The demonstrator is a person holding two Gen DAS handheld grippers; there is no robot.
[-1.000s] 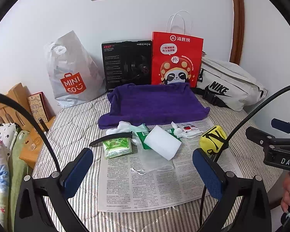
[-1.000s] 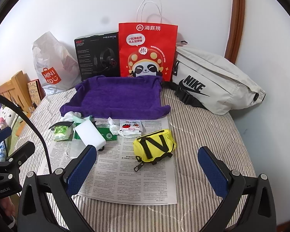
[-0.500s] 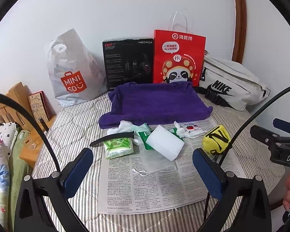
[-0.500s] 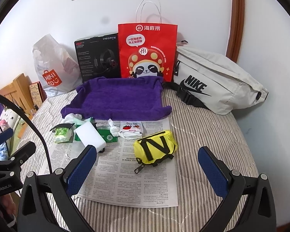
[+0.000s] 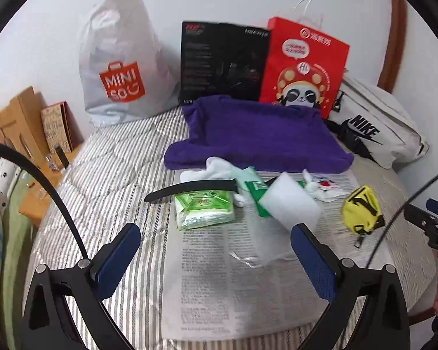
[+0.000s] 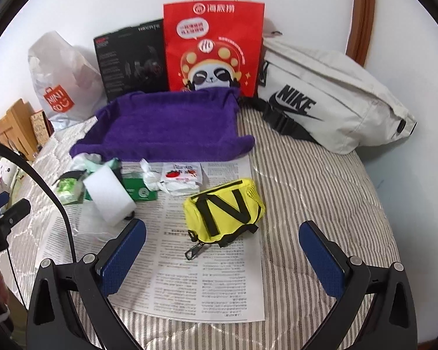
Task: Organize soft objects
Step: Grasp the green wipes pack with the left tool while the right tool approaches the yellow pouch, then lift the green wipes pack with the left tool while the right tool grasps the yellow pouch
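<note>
On a newspaper (image 5: pixel 248 277) on the striped bed lie a green tissue pack (image 5: pixel 203 208), a white sponge block (image 5: pixel 290 204), a white wrapped packet with a red print (image 6: pixel 181 176) and a yellow pouch (image 6: pixel 223 207). A purple towel tray (image 6: pixel 166 124) sits behind them. My left gripper (image 5: pixel 216 259) is open and empty, just short of the tissue pack and sponge. My right gripper (image 6: pixel 223 258) is open and empty, just short of the yellow pouch.
At the back wall stand a Miniso bag (image 5: pixel 119 67), a black box (image 5: pixel 222 61), a red paper bag (image 6: pixel 213 46) and a white Nike bag (image 6: pixel 330 99). A wooden headboard (image 5: pixel 11 122) is at the left. A black strap (image 5: pixel 189 188) lies over the tissue pack.
Both grippers have moved forward and lower toward the items on the newspaper. The left one has swung toward the tissue pack; the right one is nearer the yellow pouch. Both stay open.
</note>
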